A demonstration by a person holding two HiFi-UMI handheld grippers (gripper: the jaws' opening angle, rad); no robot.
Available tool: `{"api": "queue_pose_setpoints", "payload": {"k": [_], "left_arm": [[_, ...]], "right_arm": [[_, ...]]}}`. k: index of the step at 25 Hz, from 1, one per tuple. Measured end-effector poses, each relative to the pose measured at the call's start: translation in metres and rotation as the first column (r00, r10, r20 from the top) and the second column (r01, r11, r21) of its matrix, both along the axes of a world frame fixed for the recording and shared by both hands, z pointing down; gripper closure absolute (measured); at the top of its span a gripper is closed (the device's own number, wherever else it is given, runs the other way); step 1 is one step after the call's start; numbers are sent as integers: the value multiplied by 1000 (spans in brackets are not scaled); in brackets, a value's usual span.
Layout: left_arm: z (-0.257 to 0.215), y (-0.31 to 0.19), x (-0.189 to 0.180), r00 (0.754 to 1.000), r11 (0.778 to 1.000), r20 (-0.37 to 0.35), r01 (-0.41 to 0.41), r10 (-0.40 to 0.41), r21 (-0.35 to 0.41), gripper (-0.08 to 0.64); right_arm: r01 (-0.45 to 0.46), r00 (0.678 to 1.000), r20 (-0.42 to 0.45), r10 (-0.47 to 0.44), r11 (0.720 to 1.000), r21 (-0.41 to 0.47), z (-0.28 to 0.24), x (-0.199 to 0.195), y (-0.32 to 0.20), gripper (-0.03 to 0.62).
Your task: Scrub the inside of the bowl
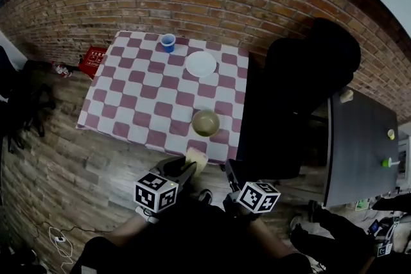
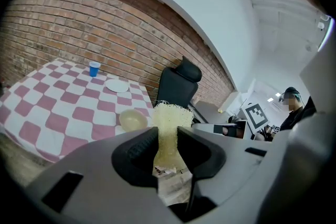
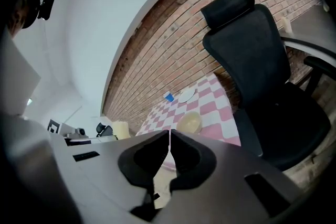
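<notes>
The bowl (image 1: 205,122) sits open side up on the checkered tablecloth (image 1: 128,93), close to the near edge and toward the right corner, beside the black office chair (image 1: 302,93). A white plate (image 1: 201,64) and a blue cup (image 1: 168,42) stand farther back, well apart from it.

Your left gripper (image 1: 187,170) is clamped on a pale yellow mesh scrubber (image 1: 196,159). The scrubber's long axis runs out along the jaws and its frayed free end points toward the table. Your right gripper (image 1: 230,171) has its jaws pressed together with nothing between them.

Both grippers hang short of the table's near edge, over the floor. The bowl lies straight ahead, between their two lines of reach: a little right of the left gripper and a little left of the right one. By my reading the scrubber tip is the nearer of the two. The scrubber would have to travel forward, slightly right and down into the bowl's mouth, with the right gripper placed to steady the bowl from the chair side.

In the left gripper view the bowl (image 2: 132,120) shows left of the scrubber (image 2: 169,128), its base cut off by the gripper body. In the right gripper view the jaws cover the lower part of the bowl (image 3: 190,122). No view shows whether the bowl's inside is soiled or wet, and its bottom is too small to make out.
</notes>
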State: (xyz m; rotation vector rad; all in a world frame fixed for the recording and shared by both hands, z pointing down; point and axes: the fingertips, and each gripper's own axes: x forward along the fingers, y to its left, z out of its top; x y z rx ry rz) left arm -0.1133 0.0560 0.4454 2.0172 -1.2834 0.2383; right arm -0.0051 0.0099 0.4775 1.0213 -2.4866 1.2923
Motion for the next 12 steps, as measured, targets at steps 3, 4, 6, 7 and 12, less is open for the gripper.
{"api": "queue_pose_setpoints", "payload": {"k": [3, 4, 6, 7, 12], "left_arm": [[1, -18, -19, 1000, 1000, -18, -24, 24, -3, 445], [2, -24, -27, 999, 1000, -24, -30, 30, -5, 445], [5, -35, -45, 999, 999, -28, -35, 34, -6, 445], [8, -41, -53, 999, 999, -30, -36, 36, -8, 445], [24, -61, -79, 997, 997, -49, -67, 66, -32, 445]], "right_arm": [[-27, 999, -22, 27, 1000, -2, -2, -15, -15, 560], [-36, 999, -30, 35, 999, -3, -2, -21, -19, 560], [-50, 998, -39, 50, 999, -4, -1, -34, -30, 560], [-58, 997, -43, 58, 998, -6, 0, -39, -35, 560], [-101, 992, -74, 99, 995, -24, 8, -54, -47, 560]]}}
